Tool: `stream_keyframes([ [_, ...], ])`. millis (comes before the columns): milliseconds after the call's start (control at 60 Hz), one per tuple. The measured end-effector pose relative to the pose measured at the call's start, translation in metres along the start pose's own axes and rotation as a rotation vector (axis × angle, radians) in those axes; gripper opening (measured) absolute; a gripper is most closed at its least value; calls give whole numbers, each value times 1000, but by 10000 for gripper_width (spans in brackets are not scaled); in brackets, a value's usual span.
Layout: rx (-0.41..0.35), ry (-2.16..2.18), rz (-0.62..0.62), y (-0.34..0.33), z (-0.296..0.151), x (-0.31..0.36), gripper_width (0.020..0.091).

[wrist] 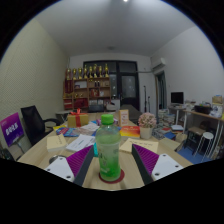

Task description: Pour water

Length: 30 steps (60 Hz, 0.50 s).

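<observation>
A green clear plastic bottle (108, 148) with a green cap stands upright on a round red coaster (109, 177) on a pale wooden table (60, 146). It sits between the two fingers of my gripper (111, 152), which is open. A gap shows on each side between the bottle and the purple pads (79, 162). Beyond the right finger, a small white cup (147, 130) holding something pale stands on the table.
Papers and coloured boxes (78, 122) are scattered over the far part of the table. A black chair (35, 124) and a purple sign (12, 128) stand to the left. A shelf (88, 88) lines the back wall, and a desk with a monitor (178, 99) is at the right.
</observation>
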State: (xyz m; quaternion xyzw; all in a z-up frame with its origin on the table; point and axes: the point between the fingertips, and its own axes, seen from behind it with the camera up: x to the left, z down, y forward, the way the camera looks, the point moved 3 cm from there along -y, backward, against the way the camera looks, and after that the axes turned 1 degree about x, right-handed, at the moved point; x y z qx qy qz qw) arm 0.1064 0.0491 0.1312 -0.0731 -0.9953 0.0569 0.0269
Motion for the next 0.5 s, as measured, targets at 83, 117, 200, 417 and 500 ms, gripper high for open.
stream_keyframes([
  [83,-12,-25,10,-46,-4,5,837],
  [117,-19,-29,19,-60,-7,1,835],
  [200,-30,-36,30,-110,-10,10,836],
  [417,-63,-23,-14,-224,-4,36,832],
  [500,-64,-42,-33,-260,2,44,844],
])
